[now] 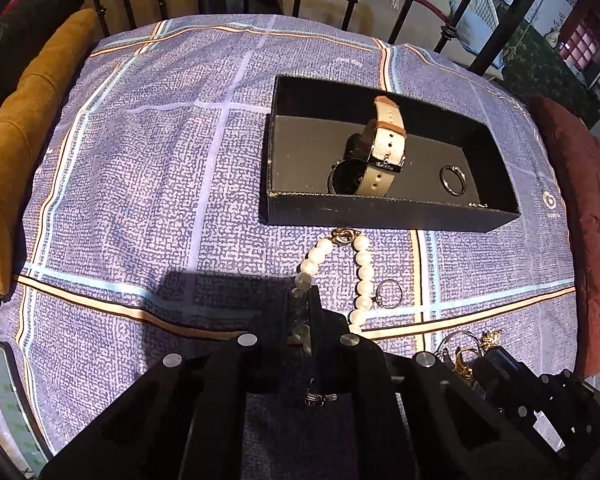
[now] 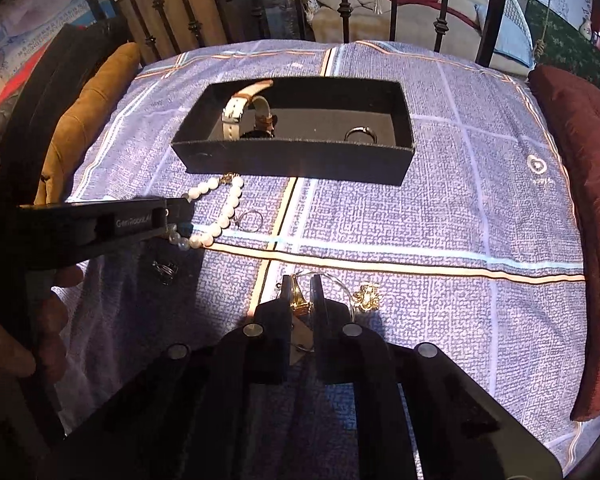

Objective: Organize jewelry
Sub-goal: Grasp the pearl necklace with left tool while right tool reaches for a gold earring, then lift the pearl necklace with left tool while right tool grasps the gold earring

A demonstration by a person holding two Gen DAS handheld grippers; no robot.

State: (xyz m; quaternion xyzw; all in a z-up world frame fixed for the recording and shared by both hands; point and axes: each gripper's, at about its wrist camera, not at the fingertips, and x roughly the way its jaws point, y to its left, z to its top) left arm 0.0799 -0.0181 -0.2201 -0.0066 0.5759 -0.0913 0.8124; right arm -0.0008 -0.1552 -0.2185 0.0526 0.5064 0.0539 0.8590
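The watch (image 1: 380, 152) and one ring (image 1: 453, 179) already lay in the box (image 1: 380, 212) on the bed (image 1: 140, 160); the left fingers (image 1: 300, 304) were clamped on the pearls (image 1: 364, 272) near it; the right fingers (image 2: 300, 292) pinched a gold piece (image 2: 300, 300); a hoop (image 2: 252, 221), a charm (image 2: 367, 296) and a dark ring (image 2: 165, 270) remained out.

A bed covered by a purple checked sheet (image 2: 420, 220) catches patchy sunlight. Black iron bars (image 2: 346, 4) stand behind it, a mustard cushion (image 1: 16, 140) left, a maroon cushion (image 2: 580, 200) right.
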